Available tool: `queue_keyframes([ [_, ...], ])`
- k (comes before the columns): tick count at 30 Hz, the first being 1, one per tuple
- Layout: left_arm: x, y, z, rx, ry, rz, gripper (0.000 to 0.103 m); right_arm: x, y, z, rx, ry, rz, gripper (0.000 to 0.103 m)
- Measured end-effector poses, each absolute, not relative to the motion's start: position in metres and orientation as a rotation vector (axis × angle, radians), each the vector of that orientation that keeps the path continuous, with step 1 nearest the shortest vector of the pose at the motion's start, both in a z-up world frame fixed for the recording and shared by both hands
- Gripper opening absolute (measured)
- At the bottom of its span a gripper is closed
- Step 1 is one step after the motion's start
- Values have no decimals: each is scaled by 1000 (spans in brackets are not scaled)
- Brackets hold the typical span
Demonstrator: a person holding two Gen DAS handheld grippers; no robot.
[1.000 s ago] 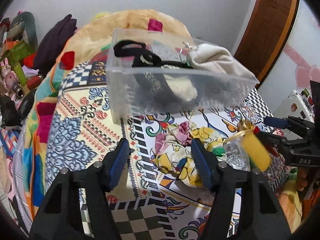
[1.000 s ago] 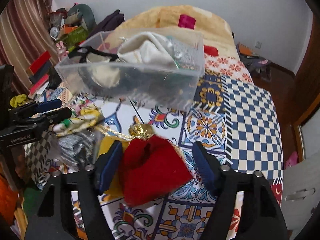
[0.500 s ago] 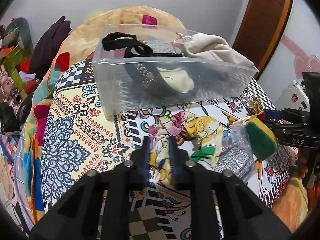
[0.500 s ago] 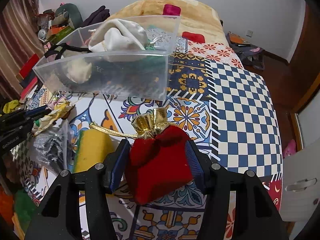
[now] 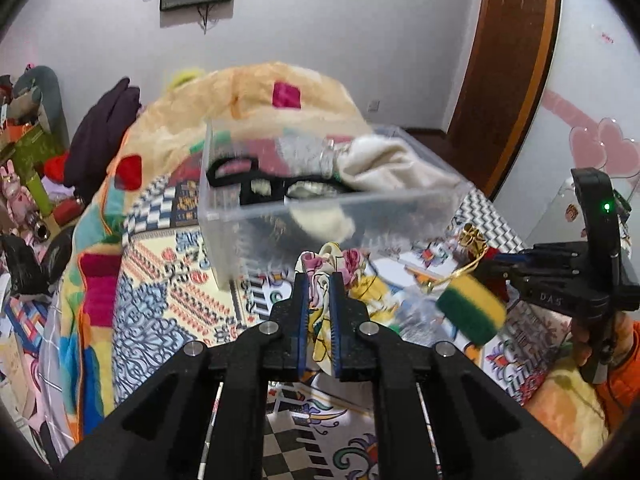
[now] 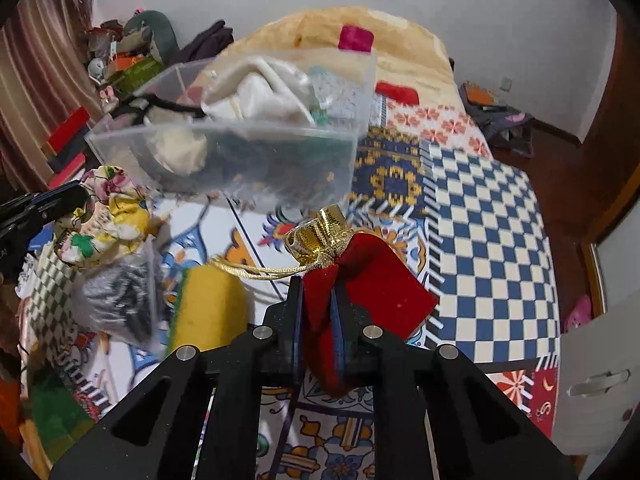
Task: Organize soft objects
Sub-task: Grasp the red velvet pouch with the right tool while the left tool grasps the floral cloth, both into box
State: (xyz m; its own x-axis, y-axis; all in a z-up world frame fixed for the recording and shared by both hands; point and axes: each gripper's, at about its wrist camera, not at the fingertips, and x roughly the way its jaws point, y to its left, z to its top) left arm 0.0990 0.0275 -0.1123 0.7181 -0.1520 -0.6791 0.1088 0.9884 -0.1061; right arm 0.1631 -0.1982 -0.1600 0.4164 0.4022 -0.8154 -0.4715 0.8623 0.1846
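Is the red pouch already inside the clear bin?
No. The right hand-held gripper is shut on the red pouch, which is outside the clear bin, nearer the camera.

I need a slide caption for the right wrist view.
Right tool clamps red velvet pouch before the clear bin.

White wall (image 5: 320,40), wooden door (image 5: 516,64)

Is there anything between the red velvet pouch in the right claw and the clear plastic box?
Nothing visible. The right claw grips the red velvet pouch, and only open patterned bedspread lies before the clear plastic box. The yellow-green sponge sits left, aside.
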Motion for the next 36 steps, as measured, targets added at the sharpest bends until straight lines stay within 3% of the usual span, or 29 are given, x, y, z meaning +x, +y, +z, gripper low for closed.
queue_keyframes([
  [23,109,41,-24,-56,505,-120,8,161,-173,-34,-16,639,658,11],
  [36,177,55,-60,-80,599,-102,8,212,-125,-69,-35,702,673,11],
])
